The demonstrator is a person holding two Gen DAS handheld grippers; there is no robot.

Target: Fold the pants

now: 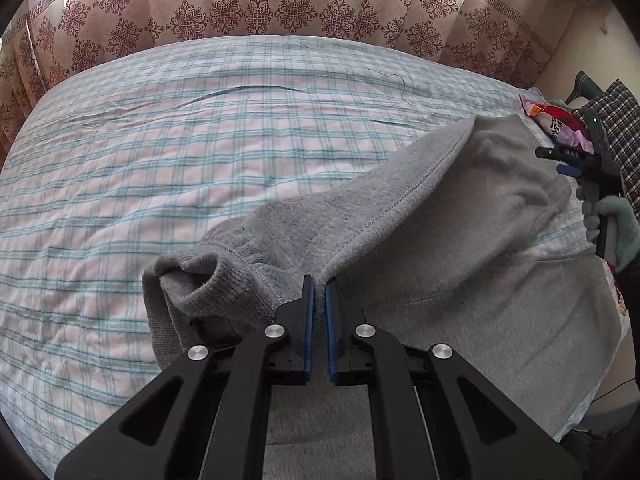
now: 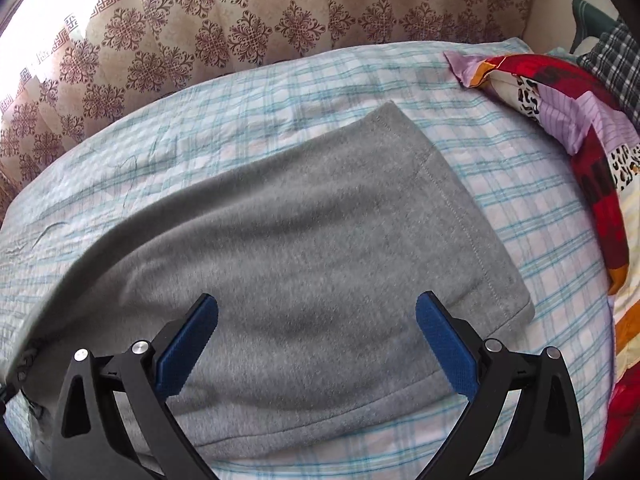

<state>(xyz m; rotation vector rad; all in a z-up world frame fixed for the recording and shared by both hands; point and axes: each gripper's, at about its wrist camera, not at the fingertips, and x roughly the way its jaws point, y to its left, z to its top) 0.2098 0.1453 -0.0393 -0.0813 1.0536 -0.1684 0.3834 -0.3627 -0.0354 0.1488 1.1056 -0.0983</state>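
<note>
The left gripper (image 1: pixel 320 286) has its blue pads (image 1: pixel 308 320) pressed together on a seamed edge of the grey pants (image 1: pixel 440 240), lifting that fold into a ridge above the bed (image 1: pixel 160 160). A ribbed cuff (image 1: pixel 208 276) bunches just left of the fingers. The right gripper (image 2: pixel 316 312) hangs over the flat part of the pants (image 2: pixel 300 240) with its blue pads (image 2: pixel 188 344) wide apart, holding nothing. In the left view it appears near the bed's right edge (image 1: pixel 568 162), held by a gloved hand (image 1: pixel 616 224). The pants lie on the checked sheet, towards the bed's near right side. A patchwork pillow (image 2: pixel 580 128) rests along the right edge. A patterned curtain (image 1: pixel 280 0) hangs beyond the far edge.
</note>
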